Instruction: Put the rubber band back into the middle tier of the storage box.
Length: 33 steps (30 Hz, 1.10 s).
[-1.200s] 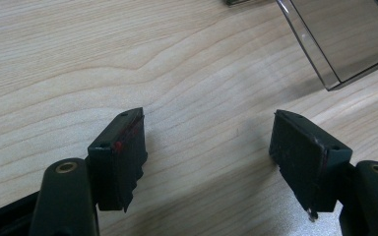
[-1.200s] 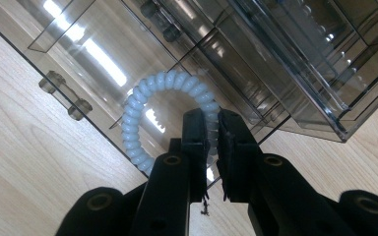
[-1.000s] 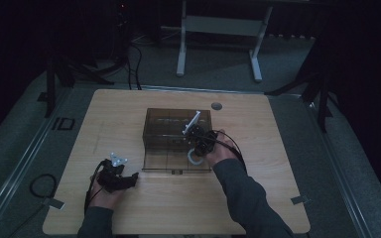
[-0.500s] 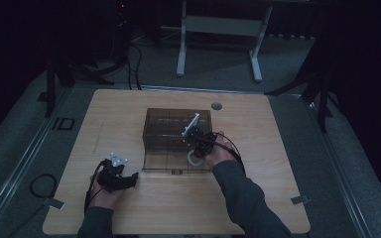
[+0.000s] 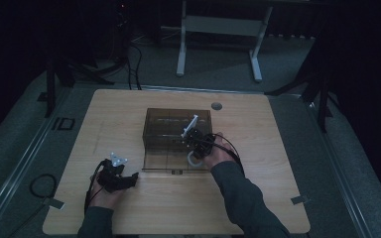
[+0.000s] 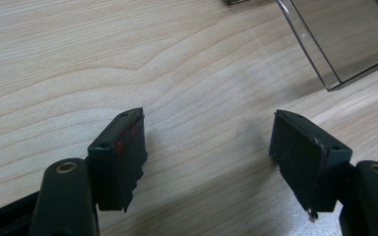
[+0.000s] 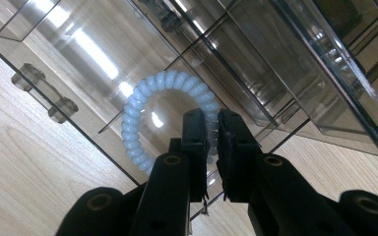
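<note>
**Hair tie placement: status at the organizer box**

Spiral hair tie (image 7: 165, 105), pale blue, is clamped in my right gripper (image 7: 212, 130); the jaws are closed on one side of the coil, with the rest of the ring hanging free ahead of them. I hold it over the near part of the smoked transparent organizer box (image 5: 176, 130), above the lowered clear lid (image 7: 78, 73) with its two latch tabs. Contact between tie and plastic cannot be determined.

My left gripper (image 6: 209, 142) rests low over the bare wooden table (image 6: 128, 59), jaws wide apart, nothing between them, one corner of the box just ahead.

Progress, as judged:
1. Pickup complete; grip looks secure.
2. Transport largely complete; tie is at the box.
3. Remaining: settle the tie into a divided compartment, release, withdraw.
</note>
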Each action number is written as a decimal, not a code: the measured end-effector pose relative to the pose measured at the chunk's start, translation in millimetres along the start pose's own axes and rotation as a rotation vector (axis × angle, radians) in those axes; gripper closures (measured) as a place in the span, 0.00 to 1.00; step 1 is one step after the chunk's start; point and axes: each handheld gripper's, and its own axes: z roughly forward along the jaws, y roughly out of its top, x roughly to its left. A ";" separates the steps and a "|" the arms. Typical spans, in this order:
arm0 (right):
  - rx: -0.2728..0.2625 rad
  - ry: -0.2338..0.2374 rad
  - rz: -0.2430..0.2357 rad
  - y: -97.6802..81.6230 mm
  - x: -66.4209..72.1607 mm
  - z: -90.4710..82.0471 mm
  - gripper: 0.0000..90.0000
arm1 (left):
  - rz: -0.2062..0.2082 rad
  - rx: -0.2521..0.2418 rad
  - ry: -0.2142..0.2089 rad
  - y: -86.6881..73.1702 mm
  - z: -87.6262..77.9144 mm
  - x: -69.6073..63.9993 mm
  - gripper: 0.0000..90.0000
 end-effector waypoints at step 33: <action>0.029 -0.006 0.001 -0.7 0.8 11.3 0.92 | 0.002 -0.001 0.001 0.0 0.1 0.2 0.33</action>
